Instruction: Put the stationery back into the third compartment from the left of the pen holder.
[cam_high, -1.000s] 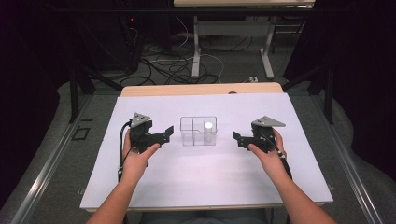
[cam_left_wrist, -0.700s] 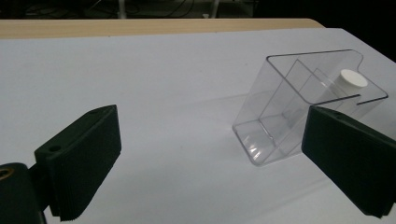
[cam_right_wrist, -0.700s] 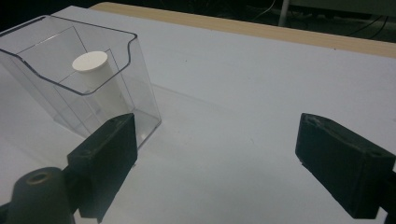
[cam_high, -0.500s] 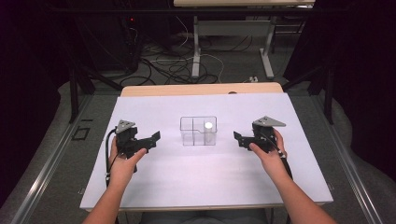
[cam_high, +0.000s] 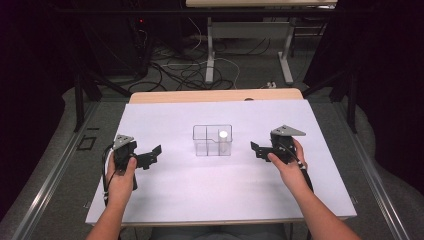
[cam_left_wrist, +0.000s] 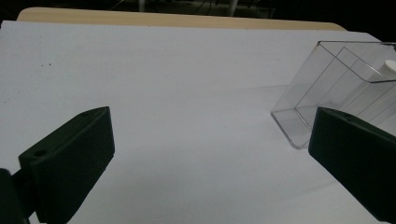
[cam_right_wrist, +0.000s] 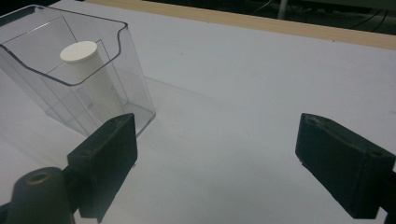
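Observation:
A clear plastic box (cam_high: 206, 141) with inner dividers stands at the middle of the white table. A white cylinder (cam_high: 224, 135) stands upright in its right compartment. My left gripper (cam_high: 152, 156) is held well to the left of the box, open and with nothing in it. My right gripper (cam_high: 255, 150) hovers just right of the box, also open and with nothing in it. The left gripper view has the box (cam_left_wrist: 327, 74) at the far right, beyond the left gripper (cam_left_wrist: 210, 158). Close ahead of the right gripper (cam_right_wrist: 224, 163), at the left, are the box (cam_right_wrist: 135, 88) and the cylinder (cam_right_wrist: 80, 52).
A white sheet (cam_high: 220, 200) covers the table, and a wooden edge (cam_high: 215, 95) shows along its far side. Beyond it, cables (cam_high: 190, 70) lie on the floor by the legs of another table (cam_high: 210, 50). Dark rails run down both sides.
My left gripper has drawn back to the left and toward the person, away from the box. The right gripper and the box have stayed put.

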